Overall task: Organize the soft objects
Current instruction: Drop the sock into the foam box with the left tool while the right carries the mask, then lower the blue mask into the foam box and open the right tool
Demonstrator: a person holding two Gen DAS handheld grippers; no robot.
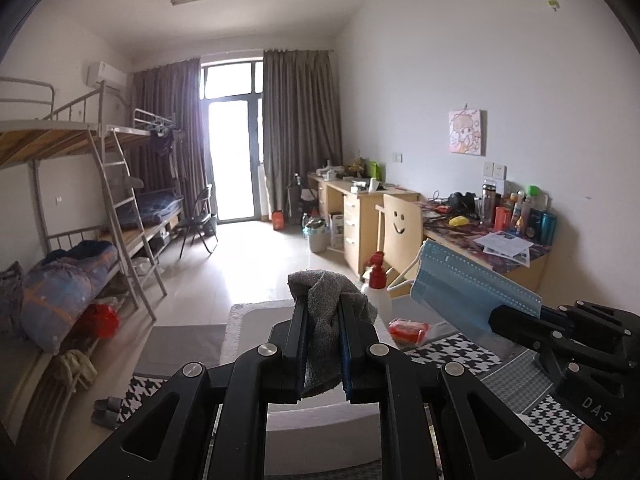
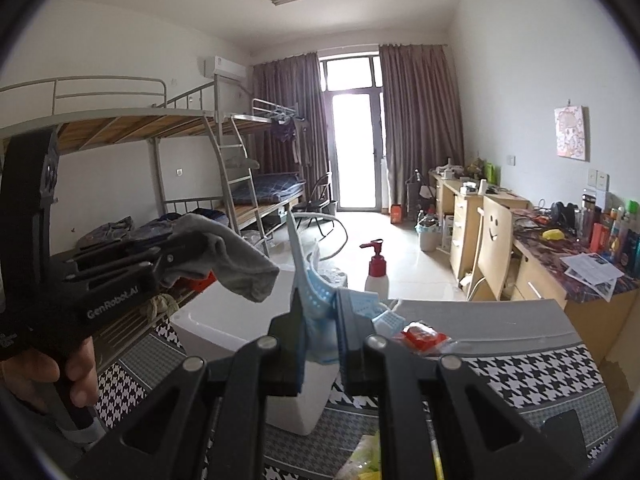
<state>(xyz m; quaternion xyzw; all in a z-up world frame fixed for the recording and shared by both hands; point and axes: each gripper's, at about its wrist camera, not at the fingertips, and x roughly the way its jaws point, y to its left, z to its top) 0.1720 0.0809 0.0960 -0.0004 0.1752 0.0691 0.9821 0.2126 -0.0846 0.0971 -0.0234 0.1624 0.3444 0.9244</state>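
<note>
Overhead, houndstooth cloth point(image 2: 520, 376), dormitory bunks point(image 1: 80, 140).

Your two wrist cameras sit side by side, each looking along its fingers down the room (same window point(image 1: 236, 136), same desk point(image 2: 560, 264)).

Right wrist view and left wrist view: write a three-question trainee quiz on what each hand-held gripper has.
1. True or false: the left hand-held gripper is shut on a grey sock.
2. Multiple choice: the right hand-held gripper holds A) a red packet, B) a blue face mask, C) a pump bottle.
3. Short answer: which white container stands on the houndstooth cloth, below both held items?

Key: 1. True. 2. B. 3. The white bin; the pump bottle and the red packet sit to its right, unheld.
</note>
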